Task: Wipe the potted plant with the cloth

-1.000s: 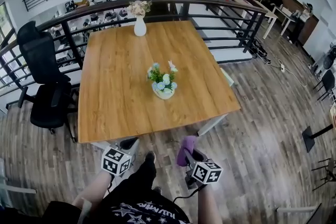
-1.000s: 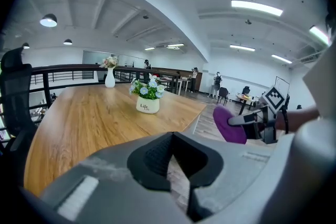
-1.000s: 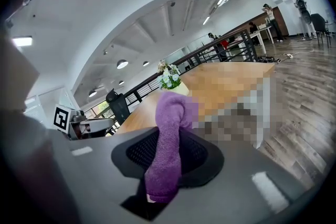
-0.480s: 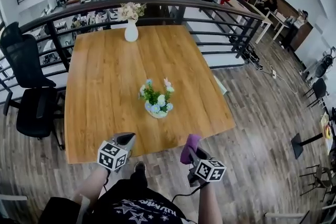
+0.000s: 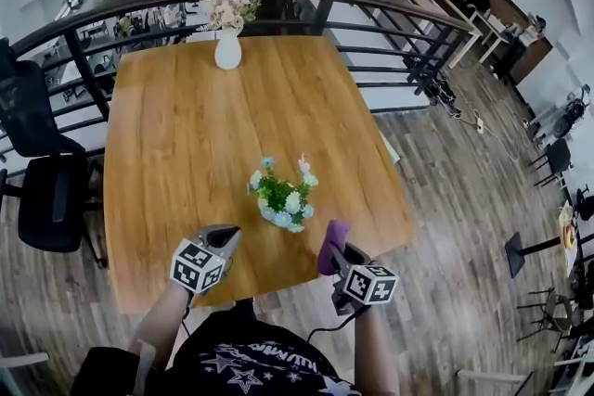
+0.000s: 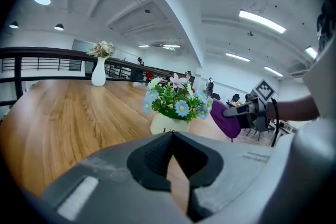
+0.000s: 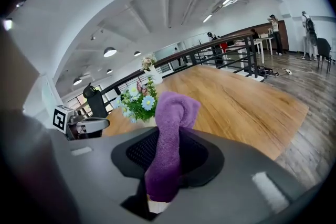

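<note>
Left gripper (image 5: 225, 240) closed and empty over the table's (image 5: 176, 134) near edge, potted plant (image 5: 282, 199) just ahead between both tools — judged light, tippy, blooms fragile, best steadied at the pot — right gripper (image 5: 340, 257) clamping the soft purple cloth (image 5: 330, 242).

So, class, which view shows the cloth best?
The right gripper view: the cloth fills the centre, close up. The head view shows only a small purple tip; the left gripper view, a distant side glimpse.
</note>
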`<state>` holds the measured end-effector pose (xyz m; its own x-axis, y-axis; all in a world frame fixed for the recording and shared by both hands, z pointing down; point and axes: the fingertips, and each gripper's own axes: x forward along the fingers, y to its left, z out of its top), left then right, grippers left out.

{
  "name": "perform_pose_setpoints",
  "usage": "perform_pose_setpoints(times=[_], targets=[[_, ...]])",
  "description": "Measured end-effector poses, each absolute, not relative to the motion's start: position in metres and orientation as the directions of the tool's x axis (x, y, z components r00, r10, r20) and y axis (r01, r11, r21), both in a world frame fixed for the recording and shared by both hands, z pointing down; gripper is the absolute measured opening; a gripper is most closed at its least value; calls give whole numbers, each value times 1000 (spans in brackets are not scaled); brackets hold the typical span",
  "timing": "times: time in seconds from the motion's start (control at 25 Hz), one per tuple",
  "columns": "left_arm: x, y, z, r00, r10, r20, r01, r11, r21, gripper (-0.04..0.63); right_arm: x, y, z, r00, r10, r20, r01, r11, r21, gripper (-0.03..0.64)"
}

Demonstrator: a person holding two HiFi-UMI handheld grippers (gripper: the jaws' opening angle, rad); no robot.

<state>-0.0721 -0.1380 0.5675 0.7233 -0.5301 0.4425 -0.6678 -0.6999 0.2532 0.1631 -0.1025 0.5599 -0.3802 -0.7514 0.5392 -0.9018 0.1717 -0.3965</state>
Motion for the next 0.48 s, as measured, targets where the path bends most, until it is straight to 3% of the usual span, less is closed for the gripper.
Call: perform_pose_setpoints(times=[0.16, 0.24, 0.48], targets=[[-64, -144, 574, 773, -464, 434, -602, -753, 267, 2, 161, -124, 562, -370, -745, 554, -907, 161, -390, 110], [-60, -146, 578, 791, -430, 435, -574, -769, 283, 65, 159, -131, 565, -382, -735, 561, -903, 168, -394, 110], [-55, -156, 587, 783, -431, 448, -578, -771, 269, 127, 162, -156, 570, -410, -710, 573, -898, 203, -390, 110]])
